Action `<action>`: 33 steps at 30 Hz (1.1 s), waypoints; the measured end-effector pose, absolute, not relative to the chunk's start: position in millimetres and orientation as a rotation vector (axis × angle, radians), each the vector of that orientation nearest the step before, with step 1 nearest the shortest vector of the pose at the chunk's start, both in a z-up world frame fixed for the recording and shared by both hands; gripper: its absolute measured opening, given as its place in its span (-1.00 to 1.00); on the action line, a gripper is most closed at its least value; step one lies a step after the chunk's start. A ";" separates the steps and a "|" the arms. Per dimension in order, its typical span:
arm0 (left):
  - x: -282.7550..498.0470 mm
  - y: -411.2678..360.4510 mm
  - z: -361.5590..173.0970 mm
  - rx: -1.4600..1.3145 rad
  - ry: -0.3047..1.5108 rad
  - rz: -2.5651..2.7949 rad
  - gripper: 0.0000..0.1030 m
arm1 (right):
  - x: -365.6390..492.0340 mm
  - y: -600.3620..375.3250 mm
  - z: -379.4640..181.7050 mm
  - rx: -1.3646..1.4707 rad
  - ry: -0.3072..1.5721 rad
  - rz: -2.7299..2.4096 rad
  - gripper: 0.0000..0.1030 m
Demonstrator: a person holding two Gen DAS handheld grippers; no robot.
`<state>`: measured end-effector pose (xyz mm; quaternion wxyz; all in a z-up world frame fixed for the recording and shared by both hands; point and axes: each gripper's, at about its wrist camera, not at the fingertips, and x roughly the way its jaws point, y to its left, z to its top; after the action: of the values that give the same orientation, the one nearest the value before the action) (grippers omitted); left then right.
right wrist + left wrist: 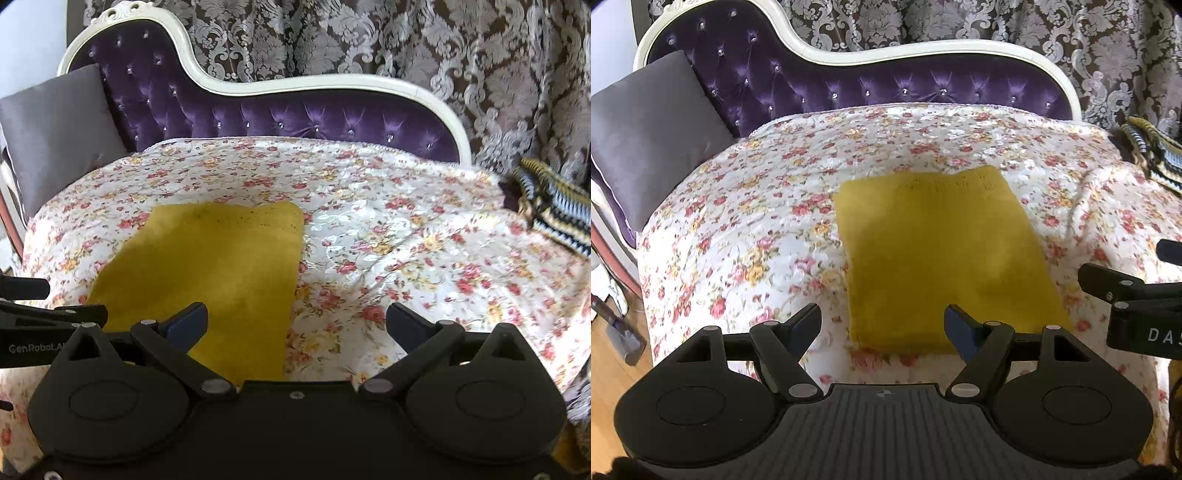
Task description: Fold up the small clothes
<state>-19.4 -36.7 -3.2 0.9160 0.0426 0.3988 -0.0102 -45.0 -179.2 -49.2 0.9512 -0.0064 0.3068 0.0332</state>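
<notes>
A mustard-yellow knitted garment (pixel 942 258) lies folded into a flat rectangle on the floral bedspread (pixel 757 229). My left gripper (pixel 882 325) hovers over its near left corner, open, with nothing between the fingers. In the right wrist view the same garment (pixel 221 273) lies left of centre. My right gripper (pixel 295 325) stands wide open over its near right edge, holding nothing. The right gripper's fingers (pixel 1108 284) enter the left wrist view from the right edge. Part of the left gripper (pixel 55 317) shows at the left edge of the right wrist view.
A purple tufted daybed back (pixel 849 81) with a white frame runs behind the bedspread. A grey cushion (pixel 646 129) leans at the left. A striped crocheted piece (pixel 554 214) lies at the far right. Patterned curtains (pixel 406 44) hang behind; wooden floor (pixel 613 369) shows at lower left.
</notes>
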 end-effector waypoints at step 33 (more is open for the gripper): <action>-41.6 -33.9 -2.0 0.026 0.825 -0.038 0.39 | -62.9 -170.2 -50.3 0.046 0.652 0.158 0.98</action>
<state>-41.6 -33.9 -2.0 0.9159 0.0125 0.4008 -0.0184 -62.9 -170.2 -50.3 0.9440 0.0228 0.3198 0.0777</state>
